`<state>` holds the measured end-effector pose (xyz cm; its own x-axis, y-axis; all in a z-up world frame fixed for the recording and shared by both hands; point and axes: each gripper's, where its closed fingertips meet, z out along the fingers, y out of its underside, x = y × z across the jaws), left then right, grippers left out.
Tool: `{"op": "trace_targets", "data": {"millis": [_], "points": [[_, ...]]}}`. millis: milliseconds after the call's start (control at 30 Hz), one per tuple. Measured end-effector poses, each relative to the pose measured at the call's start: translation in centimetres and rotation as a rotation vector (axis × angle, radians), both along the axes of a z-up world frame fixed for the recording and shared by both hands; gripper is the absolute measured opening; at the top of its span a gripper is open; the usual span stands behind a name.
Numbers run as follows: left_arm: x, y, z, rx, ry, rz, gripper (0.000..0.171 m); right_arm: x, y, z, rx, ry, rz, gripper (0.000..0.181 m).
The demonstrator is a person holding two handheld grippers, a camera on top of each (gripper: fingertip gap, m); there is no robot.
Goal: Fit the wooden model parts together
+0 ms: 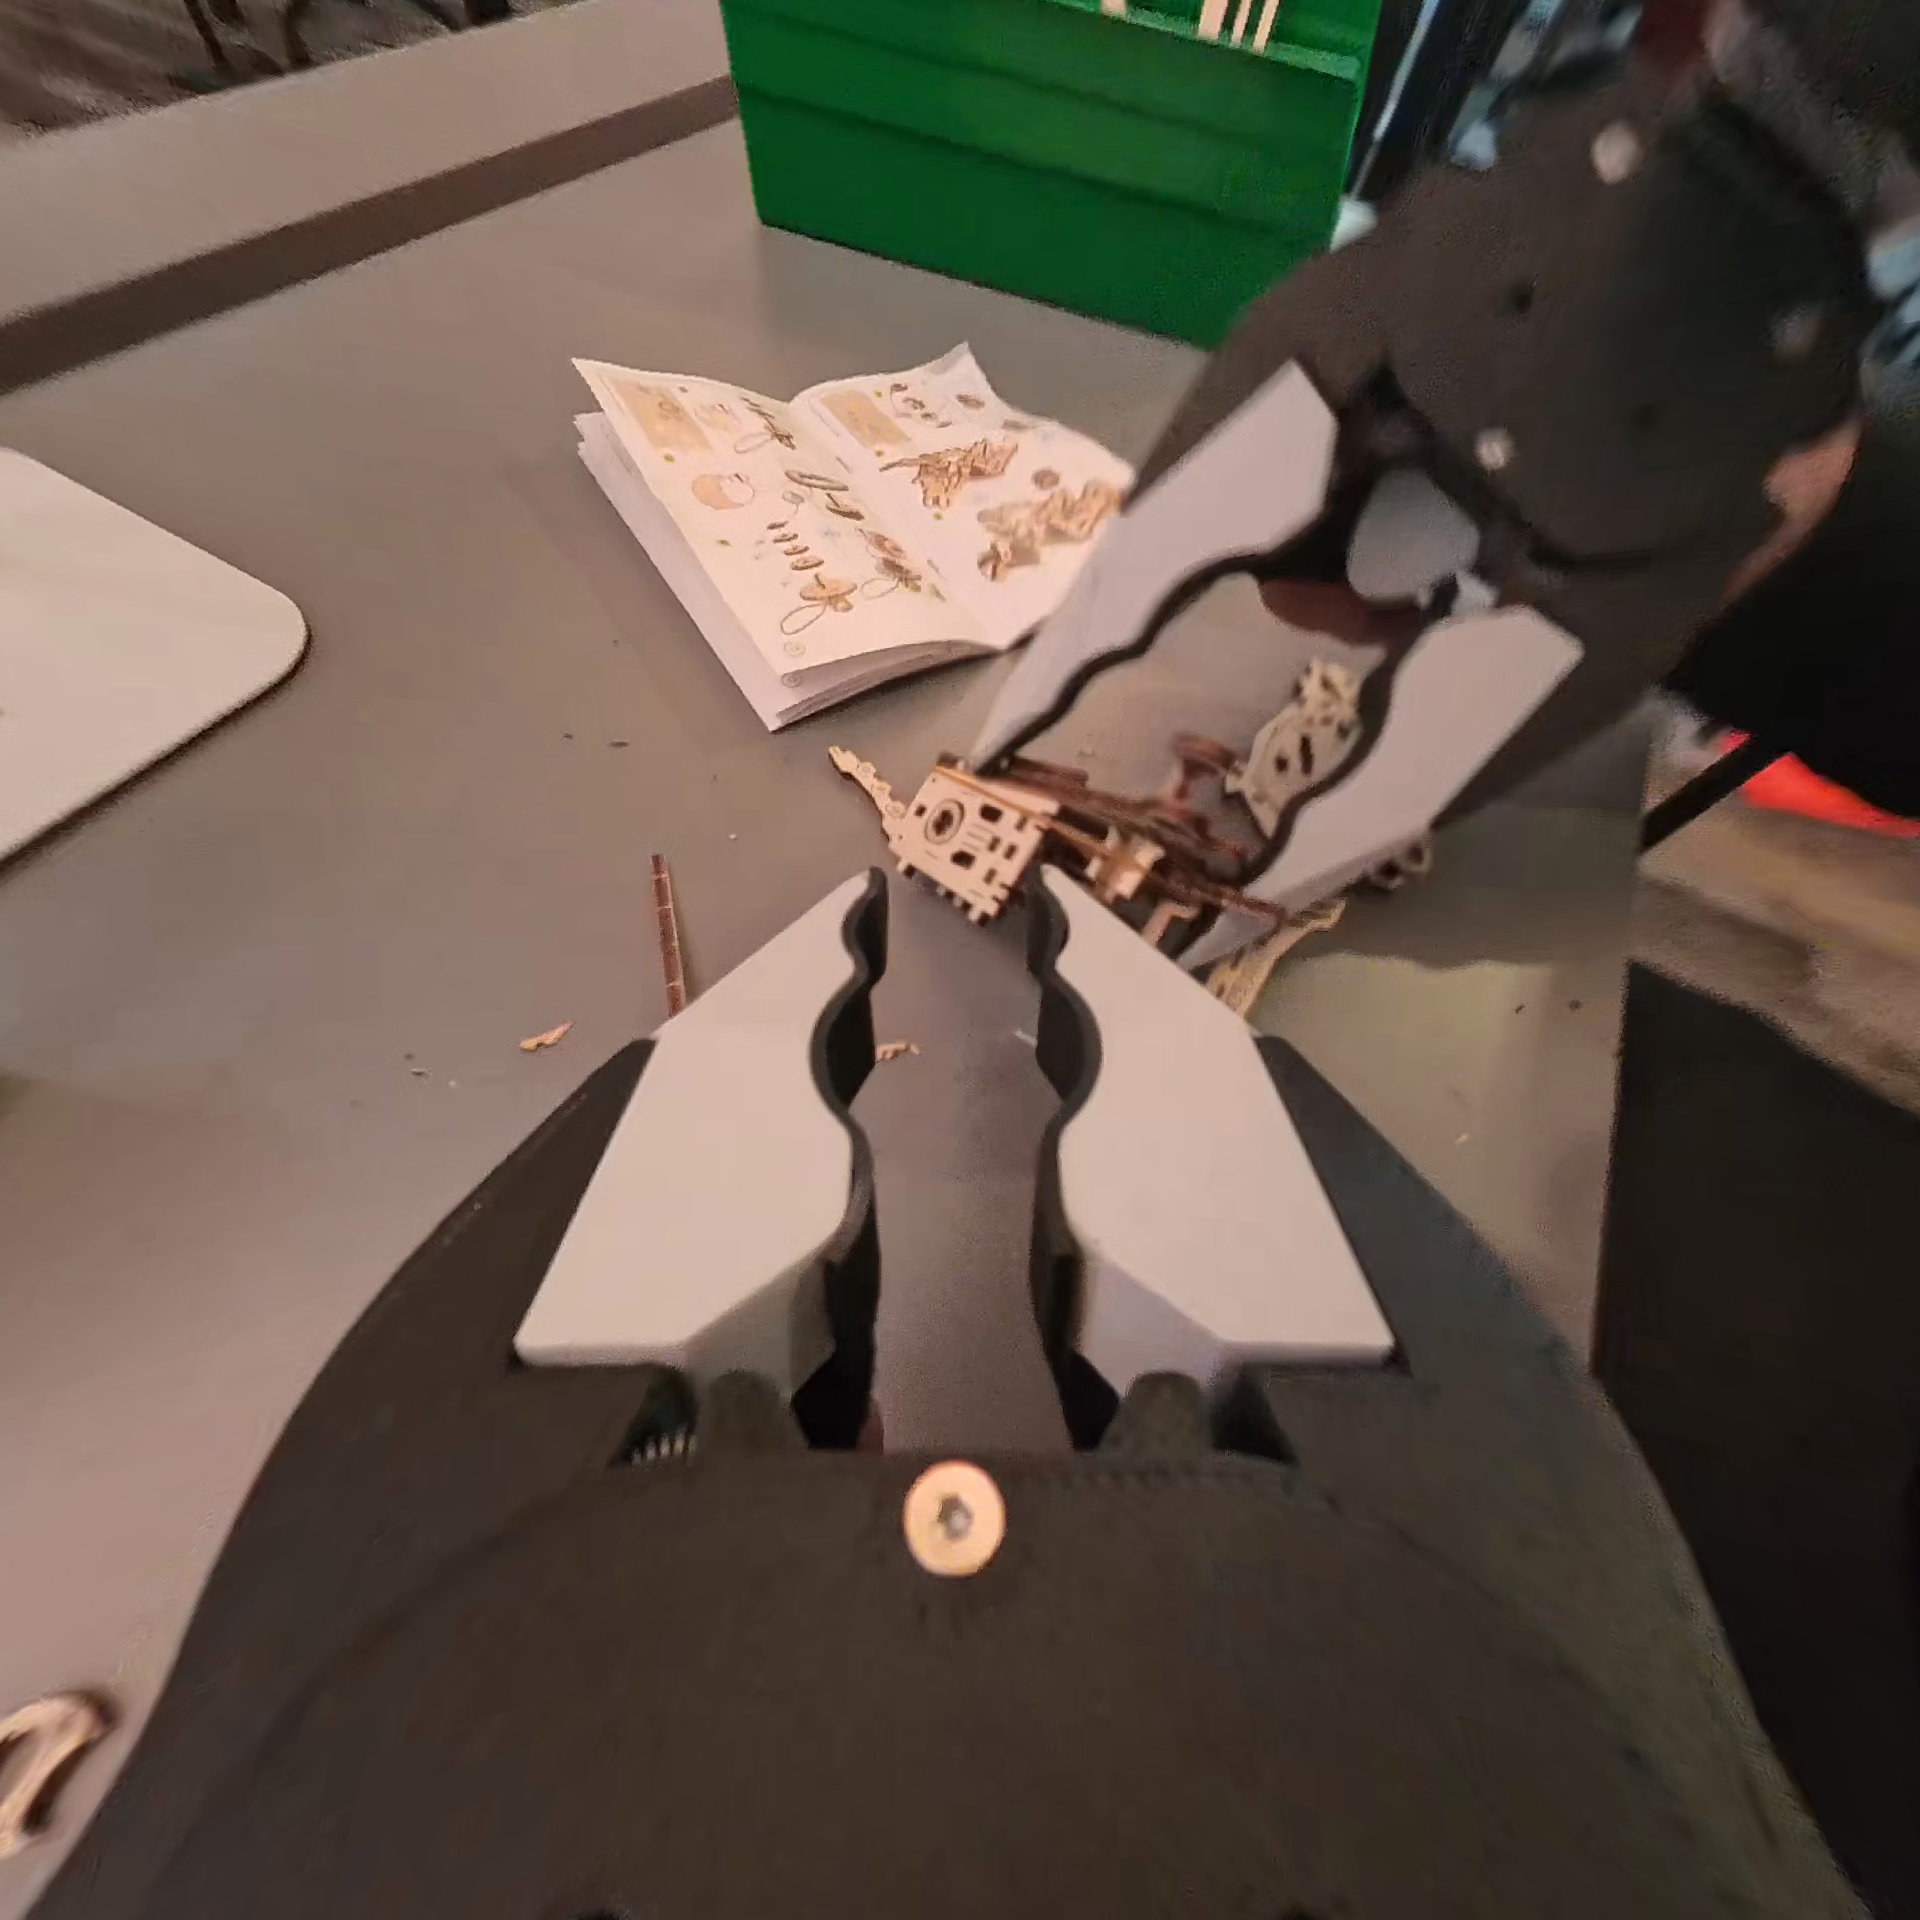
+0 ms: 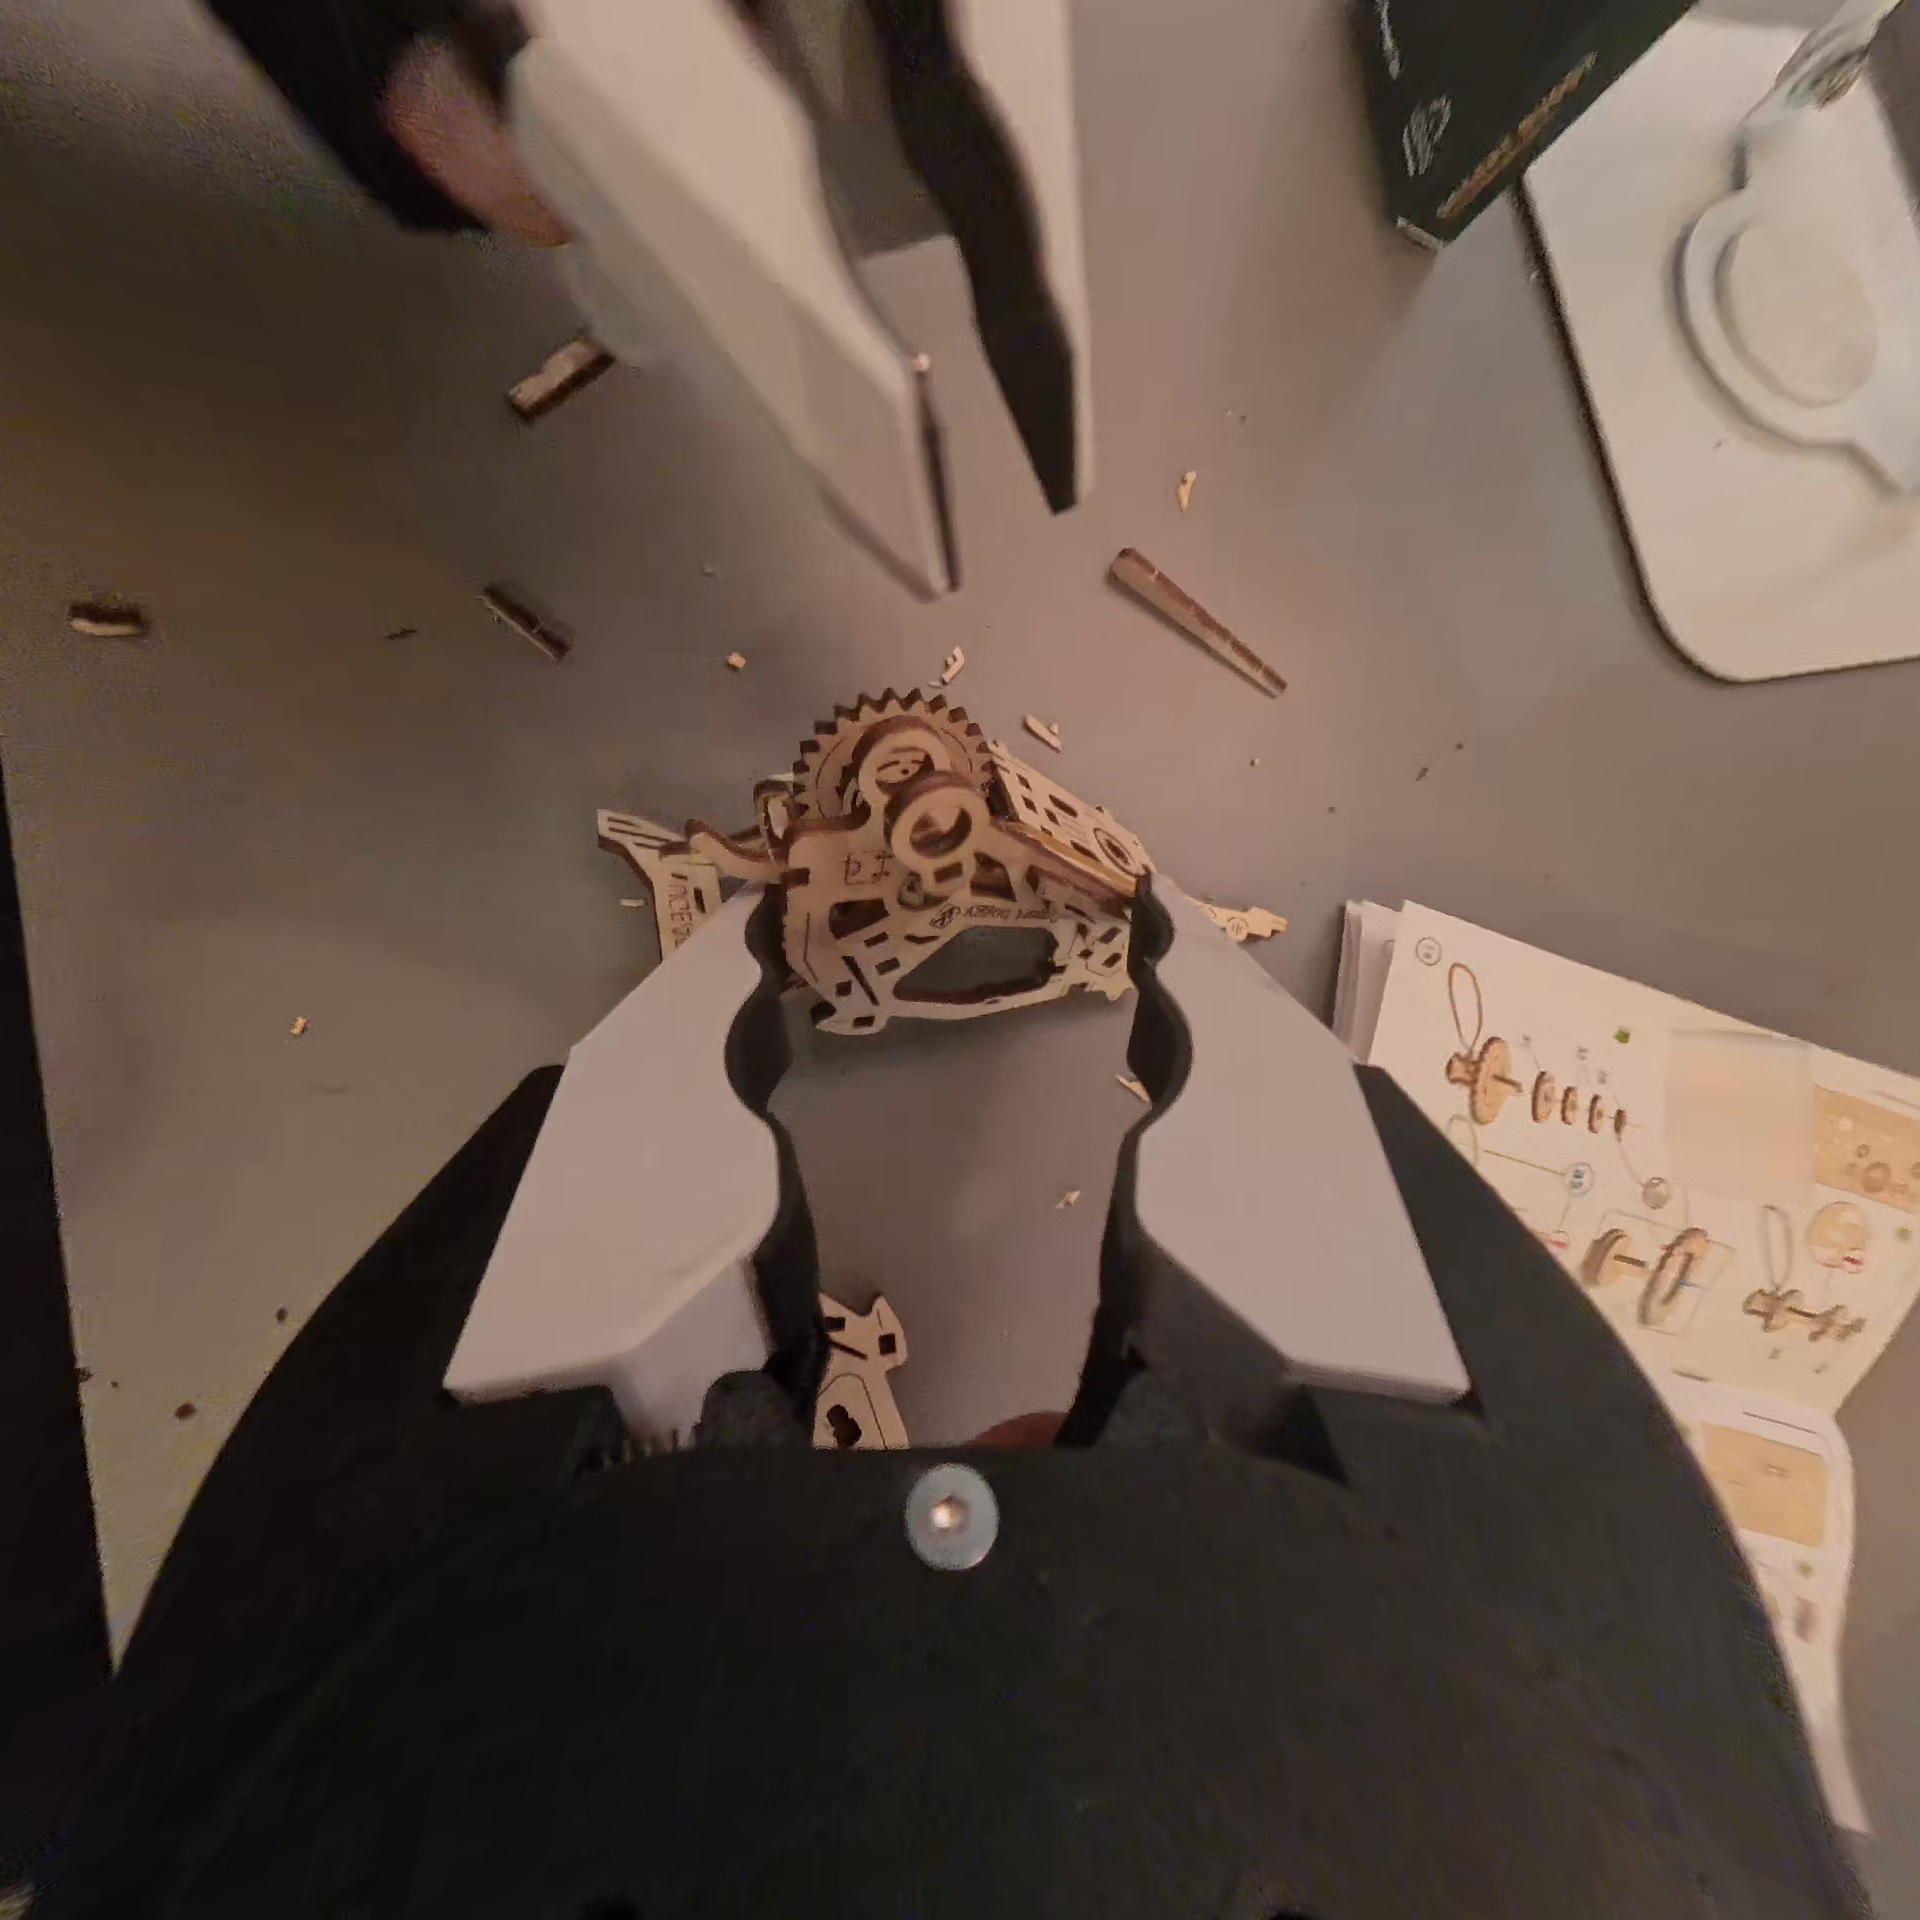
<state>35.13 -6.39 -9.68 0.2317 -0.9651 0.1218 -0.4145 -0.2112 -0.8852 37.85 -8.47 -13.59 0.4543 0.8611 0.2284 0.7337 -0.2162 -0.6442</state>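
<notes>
A partly built wooden model (image 2: pixel 935 914) with a toothed gear on top rests on the grey table (image 2: pixel 312 831). My right gripper (image 2: pixel 951 904) has its fingertips against the model's two sides and is closed on it. In the left wrist view the model (image 1: pixel 971 842) lies just beyond my left gripper (image 1: pixel 961 894), which is open and empty. My right gripper (image 1: pixel 1122 831) comes in there from the upper right. My left gripper (image 2: pixel 997 540) shows blurred at the top of the right wrist view. Flat wooden parts (image 2: pixel 862 1371) lie beside and under the model.
An open instruction booklet (image 1: pixel 831 540) lies behind the model and also shows in the right wrist view (image 2: pixel 1610 1195). A green box (image 1: pixel 1039 135) stands at the back. A white tray (image 1: pixel 104 623) sits at the left. A wooden stick (image 1: pixel 668 935) and scraps lie around. The table edge (image 1: pixel 1621 883) is at the right. The gap from one gripper's tips to the other's is roughly 6 cm.
</notes>
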Motion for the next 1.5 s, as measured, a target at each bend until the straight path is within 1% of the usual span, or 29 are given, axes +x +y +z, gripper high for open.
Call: {"op": "trace_targets", "data": {"millis": [133,200,333,400,467,500,567,633,700,733,800,967,1000,1100,1200,1233,1333,1367,1500], "points": [[0.6,0.5,0.3,-0.250,-0.108,-0.039,0.024,-0.2,-0.4,1.2,0.161,-0.036,0.020,0.062],[1.1,0.1,0.1,-0.380,-0.134,-0.084,0.026,-0.4,-0.6,1.8,0.233,-0.043,0.040,0.062],[1.8,0.0,0.3,-0.537,-0.215,-0.113,0.031,-0.8,-1.0,3.3,0.381,-0.078,0.062,0.061],[2.2,-0.5,1.4,-0.653,-0.302,-0.156,0.036,-1.0,-1.2,4.5,0.454,-0.076,0.071,0.061],[2.4,-1.1,2.6,-0.758,-0.391,-0.204,0.039,-1.1,-1.4,5.6,0.515,-0.066,0.074,0.054],[2.6,-1.4,3.3,-0.809,-0.438,-0.234,0.041,-1.2,-1.5,6.1,0.537,-0.057,0.076,0.054],[2.9,-1.6,4.1,-0.876,-0.506,-0.252,0.044,-1.3,-1.7,6.9,0.567,-0.035,0.081,0.054],[3.0,-1.8,4.3,-0.921,-0.540,-0.268,0.048,-1.2,-1.8,7.1,0.570,-0.033,0.082,0.054],[3.0,-1.8,4.4,-0.955,-0.570,-0.275,0.044,-1.2,-1.9,7.4,0.583,-0.028,0.083,0.054],[3.0,-1.9,4.6,-0.967,-0.583,-0.290,0.039,-1.1,-1.9,7.5,0.590,-0.032,0.082,0.054],[3.0,-2.0,4.9,-0.985,-0.616,-0.302,0.033,-1.2,-2.0,8.0,0.611,-0.035,0.086,0.054],[2.6,-2.1,6.7,-0.975,-0.739,-0.347,0.023,-1.4,-2.3,9.8,0.683,-0.015,0.100,0.054],[2.5,-2.2,7.0,-0.976,-0.754,-0.358,0.022,-1.5,-2.4,10.2,0.699,-0.010,0.102,0.054],[2.6,-2.7,8.1,-1.010,-0.804,-0.402,0.029,-1.8,-2.7,11.0,0.733,-0.022,0.112,0.054],[3.0,-3.3,8.7,-1.044,-0.822,-0.423,0.043,-2.2,-2.9,11.8,0.764,-0.033,0.122,0.054],[3.0,-3.4,8.9,-1.061,-0.842,-0.434,0.043,-2.3,-3.0,12.0,0.776,-0.043,0.127,0.054],[2.3,-4.4,10.3,-1.094,-0.923,-0.533,0.031,-2.7,-3.4,12.6,0.801,-0.069,0.147,0.053],[2.3,-4.8,10.7,-1.092,-0.929,-0.559,0.027,-2.8,-3.5,12.7,0.804,-0.066,0.155,0.054],[2.2,-5.3,11.6,-1.022,-0.940,-0.585,0.024,-2.8,-4.0,13.3,0.828,-0.088,0.172,0.055]]}}
